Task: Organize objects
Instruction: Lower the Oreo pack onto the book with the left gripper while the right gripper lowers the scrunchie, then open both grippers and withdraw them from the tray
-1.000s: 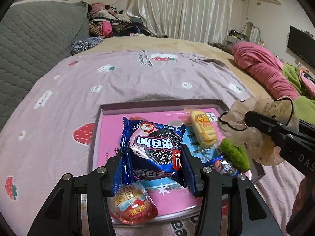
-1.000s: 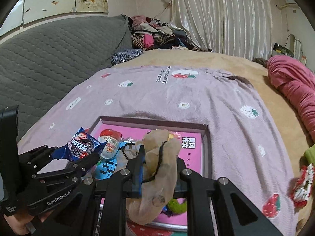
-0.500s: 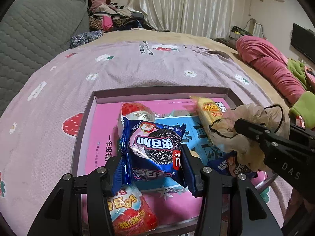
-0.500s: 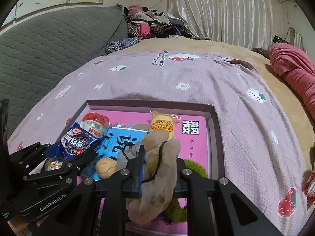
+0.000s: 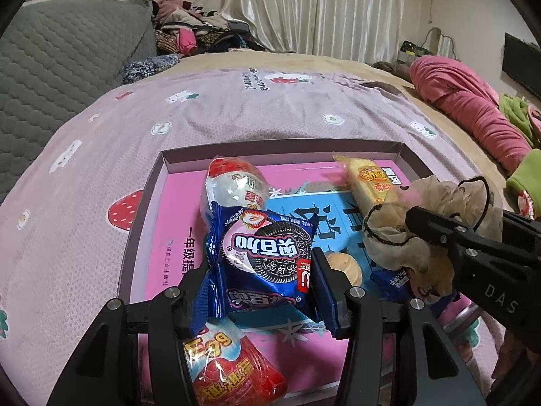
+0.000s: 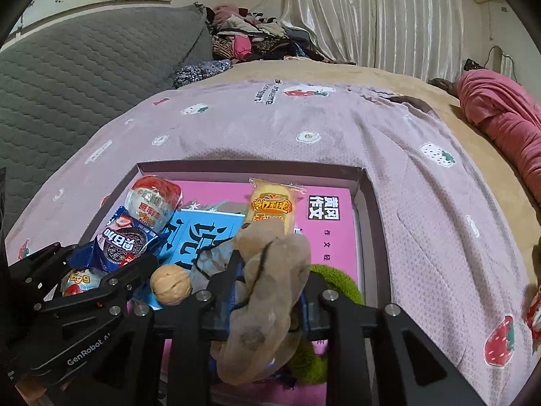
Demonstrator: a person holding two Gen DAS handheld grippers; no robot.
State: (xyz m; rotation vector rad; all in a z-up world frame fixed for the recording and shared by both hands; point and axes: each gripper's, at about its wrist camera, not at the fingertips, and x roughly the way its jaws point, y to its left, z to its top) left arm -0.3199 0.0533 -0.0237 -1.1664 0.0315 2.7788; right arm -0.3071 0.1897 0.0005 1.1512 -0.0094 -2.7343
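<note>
A blue foil packet of chocolate sandwich biscuits [image 5: 267, 264] is pinched by the left tool [image 5: 263, 291] above the shallow pink-lined cardboard tray [image 5: 277, 147] on the bed. A crumpled beige cloth pouch with black cord [image 6: 270, 291] is gripped in the right tool [image 6: 267, 291], whose jaws have just been parting slightly, over the same tray.

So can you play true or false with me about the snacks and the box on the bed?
1. The left gripper has the blue cookie packet between its fingers. True.
2. The right gripper is empty. False: a beige cloth pouch sits between its fingers, and its jaws have just been opening.
3. A walnut lies in the tray. True.
4. The yellow cake packet is lying out on the purple blanket. False: it is inside the tray.
5. The tray has green books in it. False: a pink book and a blue book are there.
</note>
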